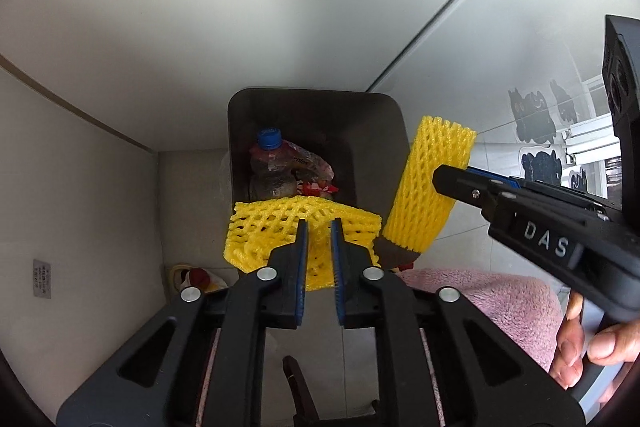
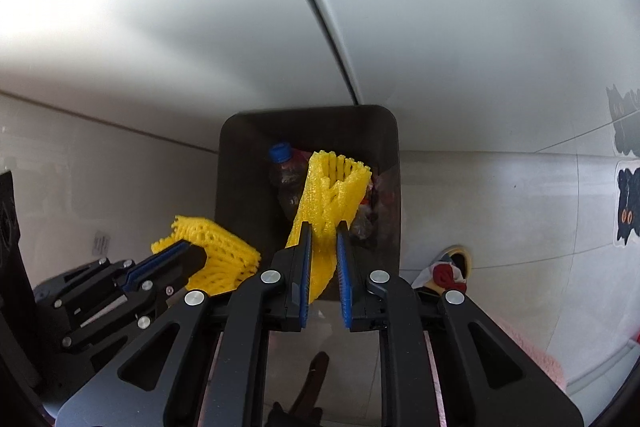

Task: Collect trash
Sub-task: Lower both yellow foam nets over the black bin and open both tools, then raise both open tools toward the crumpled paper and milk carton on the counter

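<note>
A dark trash bin (image 1: pixel 384 131) stands on the floor against the wall, holding a blue-capped plastic bottle (image 1: pixel 269 159) and wrappers. My left gripper (image 1: pixel 319 227) is shut on a yellow foam net (image 1: pixel 272 231) and holds it over the bin's near rim. My right gripper (image 2: pixel 325 229) is shut on a second yellow foam net (image 2: pixel 332 187) above the bin (image 2: pixel 240 163). The right gripper (image 1: pixel 444 179) shows in the left wrist view with its net (image 1: pixel 428 187). The left gripper (image 2: pixel 192 255) shows in the right wrist view with its net (image 2: pixel 220 251).
White walls close in behind the bin, with a corner on the left. A pink fluffy cloth (image 1: pixel 500 303) lies low on the right. Black cat stickers (image 1: pixel 532 119) mark the right wall. A small red and white item (image 2: pixel 448 271) lies on the floor right of the bin.
</note>
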A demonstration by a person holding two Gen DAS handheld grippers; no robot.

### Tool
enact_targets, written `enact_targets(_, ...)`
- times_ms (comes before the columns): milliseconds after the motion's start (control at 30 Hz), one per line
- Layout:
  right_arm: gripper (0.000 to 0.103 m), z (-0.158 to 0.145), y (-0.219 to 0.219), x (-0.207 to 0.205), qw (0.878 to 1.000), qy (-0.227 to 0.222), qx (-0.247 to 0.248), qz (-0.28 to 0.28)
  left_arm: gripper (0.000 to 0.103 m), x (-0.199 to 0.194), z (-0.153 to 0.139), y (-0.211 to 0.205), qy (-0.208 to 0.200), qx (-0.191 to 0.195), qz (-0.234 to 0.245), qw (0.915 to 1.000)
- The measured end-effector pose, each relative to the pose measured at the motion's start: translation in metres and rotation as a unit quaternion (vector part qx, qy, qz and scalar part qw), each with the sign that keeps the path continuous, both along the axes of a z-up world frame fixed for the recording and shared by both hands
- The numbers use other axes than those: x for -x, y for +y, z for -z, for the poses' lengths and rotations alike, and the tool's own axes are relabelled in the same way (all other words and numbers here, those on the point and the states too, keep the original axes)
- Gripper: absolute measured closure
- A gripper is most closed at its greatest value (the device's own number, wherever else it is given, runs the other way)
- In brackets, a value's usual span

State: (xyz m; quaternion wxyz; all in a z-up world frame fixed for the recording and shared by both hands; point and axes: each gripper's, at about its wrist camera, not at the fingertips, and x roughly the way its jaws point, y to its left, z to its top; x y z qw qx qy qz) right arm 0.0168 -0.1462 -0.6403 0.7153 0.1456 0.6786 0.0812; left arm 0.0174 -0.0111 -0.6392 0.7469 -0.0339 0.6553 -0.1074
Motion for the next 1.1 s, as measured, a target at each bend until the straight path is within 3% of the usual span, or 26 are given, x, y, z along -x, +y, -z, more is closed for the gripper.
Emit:
enact_targets(67,0.087,0.003,-0.003,-0.003,1.000,0.008,-0.005,0.009,0.089,-0.001,0.002,0.001,0.001,0.003,-0.001,1.0000)
enact_targets(167,0.064,0.004,-0.004,-0.006,1.000,0.011,-0.009,0.016,0.086,0.000,0.001,0.003,-0.001,0.001,0.000,1.0000)
enact_targets(200,0.055,0.002,-0.004,-0.007,1.000,0.008,-0.006,0.018,0.078,-0.001,-0.001,0.004,-0.002,0.000,0.001,1.0000)
enact_targets(267,0.050,-0.001,-0.004,-0.007,1.000,0.004,-0.003,0.023,0.060,0.000,-0.005,0.006,-0.008,-0.003,0.000,1.0000)
enact_targets(333,0.031,-0.006,-0.005,-0.007,1.000,-0.001,-0.001,0.029,0.038,0.002,-0.014,0.007,-0.025,-0.003,0.002,0.9997)
enact_targets(433,0.014,-0.018,-0.006,-0.006,0.999,-0.015,0.008,0.030,0.024,0.005,-0.029,0.008,-0.044,-0.007,0.004,0.9990)
enact_targets(533,0.004,-0.033,-0.008,-0.003,0.999,-0.027,0.013,0.029,0.018,0.008,-0.044,0.009,-0.056,-0.004,0.004,0.9984)
enact_targets(800,0.004,-0.086,-0.016,0.012,0.997,-0.068,0.011,0.026,0.009,0.026,-0.097,0.011,-0.102,0.006,0.003,0.9948)
enact_targets(1100,0.003,-0.173,-0.038,0.051,0.989,-0.144,0.004,0.027,0.008,0.063,-0.187,0.016,-0.183,0.033,0.003,0.9826)
